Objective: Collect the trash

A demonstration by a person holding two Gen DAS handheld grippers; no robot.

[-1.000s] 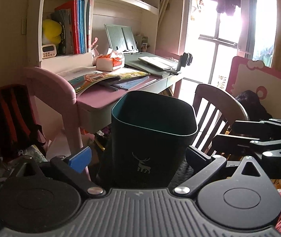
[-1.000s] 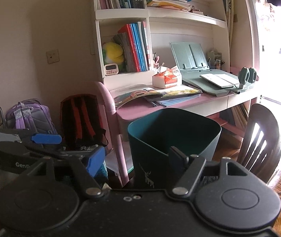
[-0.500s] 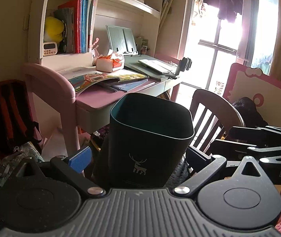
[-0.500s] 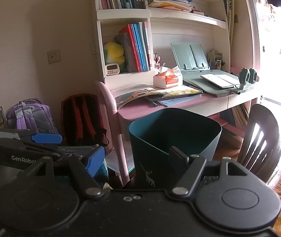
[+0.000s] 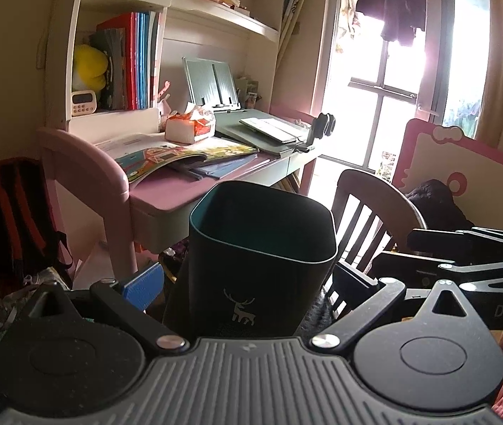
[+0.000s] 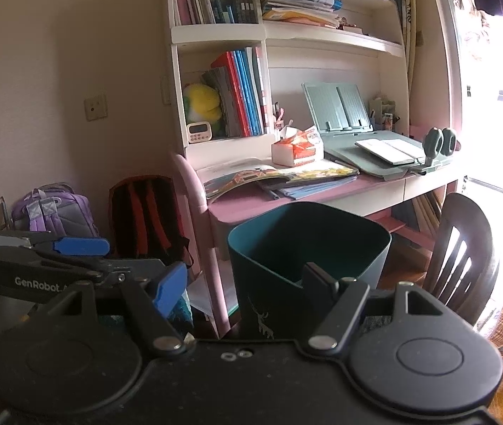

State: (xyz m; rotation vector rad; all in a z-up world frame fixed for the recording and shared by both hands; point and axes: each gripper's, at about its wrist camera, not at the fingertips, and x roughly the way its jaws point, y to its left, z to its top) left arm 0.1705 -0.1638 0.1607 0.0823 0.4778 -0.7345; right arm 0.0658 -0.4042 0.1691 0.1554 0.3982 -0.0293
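A dark teal trash bin with a white deer mark stands upright between the fingers of my left gripper, whose jaws sit wide apart at either side of its body; contact is hard to make out. In the right wrist view the same bin is held by my right gripper, one finger inside the rim and the other blue-padded finger well to the left outside. The bin's inside looks dark; no trash shows.
A pink desk with books, a tissue pack and a book stand is behind the bin. A dark wooden chair stands to the right. A red-black backpack and a purple one lean at the wall.
Both cameras have risen and tilted slightly; the bin sits a little further left in the left wrist view. The desk looks a bit nearer. The grippers' opening is unchanged.
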